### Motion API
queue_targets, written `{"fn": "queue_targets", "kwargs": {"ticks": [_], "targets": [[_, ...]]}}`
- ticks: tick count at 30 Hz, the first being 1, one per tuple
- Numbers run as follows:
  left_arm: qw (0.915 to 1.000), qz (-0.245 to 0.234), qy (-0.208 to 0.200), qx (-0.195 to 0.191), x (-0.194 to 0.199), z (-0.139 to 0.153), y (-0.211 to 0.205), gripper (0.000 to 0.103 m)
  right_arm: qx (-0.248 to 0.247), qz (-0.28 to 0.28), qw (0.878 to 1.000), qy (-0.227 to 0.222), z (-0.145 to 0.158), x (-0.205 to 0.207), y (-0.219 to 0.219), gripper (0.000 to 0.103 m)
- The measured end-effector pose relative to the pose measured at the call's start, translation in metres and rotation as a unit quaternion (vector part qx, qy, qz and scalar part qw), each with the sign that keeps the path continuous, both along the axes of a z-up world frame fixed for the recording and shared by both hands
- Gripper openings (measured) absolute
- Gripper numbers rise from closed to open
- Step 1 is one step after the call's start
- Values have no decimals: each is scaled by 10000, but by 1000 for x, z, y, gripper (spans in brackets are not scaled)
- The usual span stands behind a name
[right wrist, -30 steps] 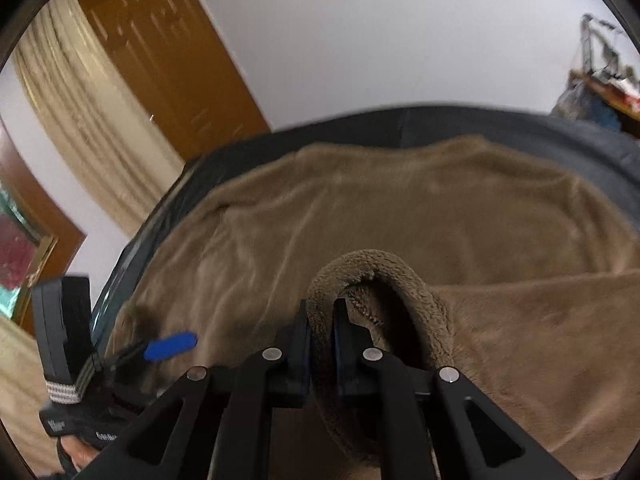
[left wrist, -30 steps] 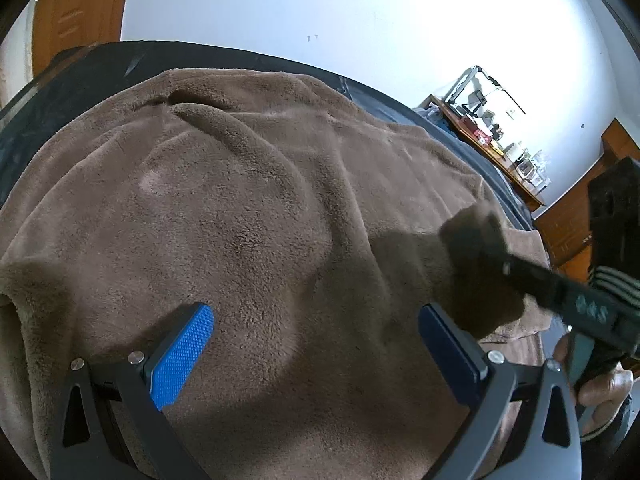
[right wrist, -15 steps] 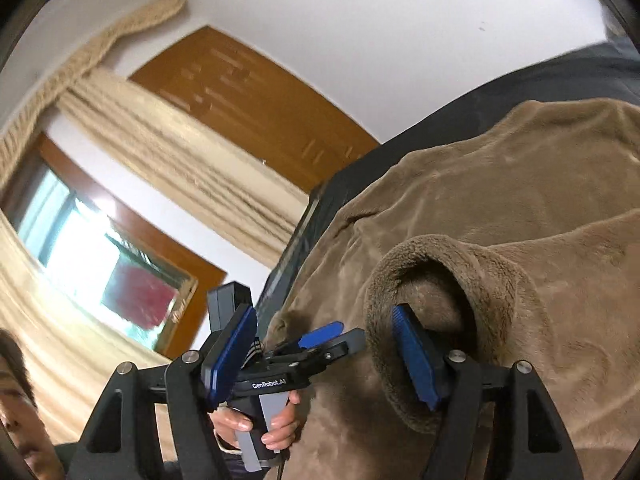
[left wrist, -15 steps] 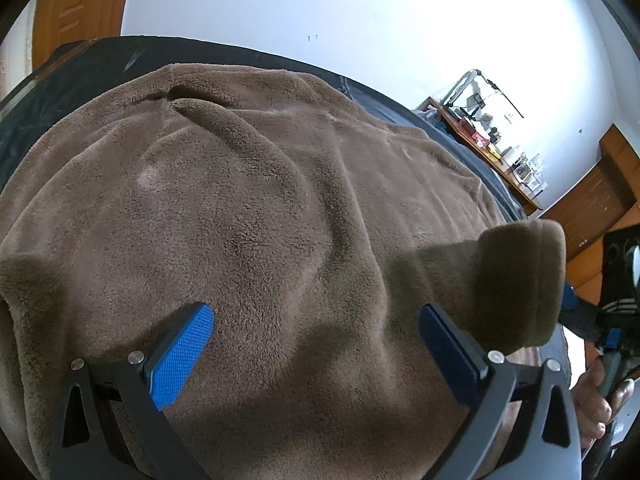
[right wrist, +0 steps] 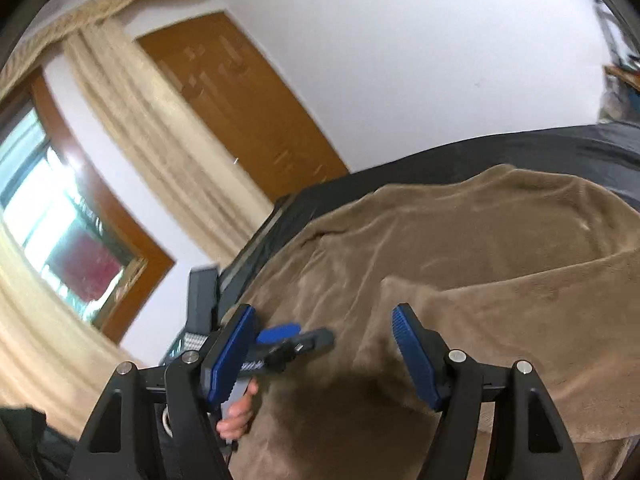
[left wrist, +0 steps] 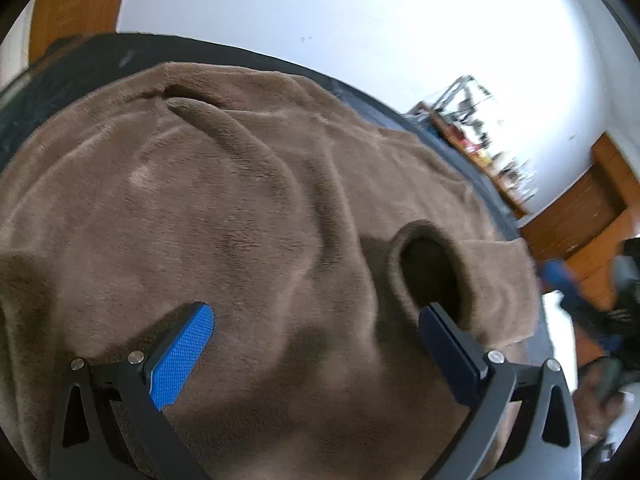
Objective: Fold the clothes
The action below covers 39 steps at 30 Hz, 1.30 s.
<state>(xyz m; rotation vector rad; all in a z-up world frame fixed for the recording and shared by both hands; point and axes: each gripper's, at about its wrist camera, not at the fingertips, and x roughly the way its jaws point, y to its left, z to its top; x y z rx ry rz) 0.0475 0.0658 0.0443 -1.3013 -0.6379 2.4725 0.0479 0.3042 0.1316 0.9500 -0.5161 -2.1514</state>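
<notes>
A brown fleece garment [left wrist: 224, 208] lies spread over a dark bed. One sleeve is folded across its body, and the sleeve's round cuff [left wrist: 428, 268] rests just beyond my left gripper's right finger. My left gripper [left wrist: 316, 316] hovers open over the fabric and grips nothing. In the right wrist view the same sleeve [right wrist: 520, 320] lies as a lighter flap on the garment [right wrist: 440, 232]. My right gripper [right wrist: 324, 312] is open above the fabric with nothing between its pads. The left gripper [right wrist: 304, 336] shows behind it, held by a hand [right wrist: 236, 412].
The dark bed sheet [right wrist: 520, 152] runs round the garment's far side. A wooden door [right wrist: 248, 112], cream curtains [right wrist: 132, 120] and a window [right wrist: 48, 216] lie beyond the bed. A cluttered wooden shelf [left wrist: 480, 148] stands by the white wall.
My right gripper was shut on the sleeve cuff, then opened and let it go. It has drawn back to the right, and the cuff now lies on the garment. The left gripper stayed put.
</notes>
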Motion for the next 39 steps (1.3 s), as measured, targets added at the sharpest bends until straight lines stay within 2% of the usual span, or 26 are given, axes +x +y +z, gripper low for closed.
{"fn": "queue_targets", "kwargs": {"ticks": [4, 8, 10, 14, 20, 25, 27, 29, 31, 33, 36, 39], "targets": [[9977, -92, -50, 664, -2, -3, -11, 103, -548, -94, 9957, -747, -34, -25, 4, 72], [9942, -20, -108, 1070, -3, -5, -21, 103, -761, 414, 9883, -1252, -65, -33, -24, 72], [9922, 16, -138, 1241, -4, -6, -26, 103, -655, 679, 9845, -1480, -80, -35, -40, 72], [9914, 2, -165, 1300, -6, -7, -28, 103, -486, 858, 9842, -1472, -88, -30, -44, 72], [9918, -55, -101, 1277, -8, -6, -26, 103, -846, 952, 9803, -1513, -80, -25, -27, 72], [9909, -19, -67, 1342, -9, -7, -28, 103, -1183, 388, 9890, -795, -48, -26, 14, 72], [9913, -3, -137, 1311, -10, -6, -25, 103, -992, -40, 9943, -381, -35, -27, 31, 72], [9912, -32, -214, 1308, -10, -5, -20, 103, -306, -774, 9964, 157, -22, -25, 46, 72], [9912, -143, -267, 1286, -11, -1, -9, 103, 339, -1425, 9874, 605, -15, -22, 56, 72], [9913, -303, -314, 1243, -12, 2, 6, 103, 742, -1979, 9729, 936, -14, -19, 66, 72], [9901, -504, -469, 1226, -21, 4, 31, 103, 805, -2381, 9628, 990, -19, -15, 76, 72], [9921, -594, -545, 959, -34, 3, 54, 103, 601, -2602, 9588, 973, -16, -8, 90, 72]]}}
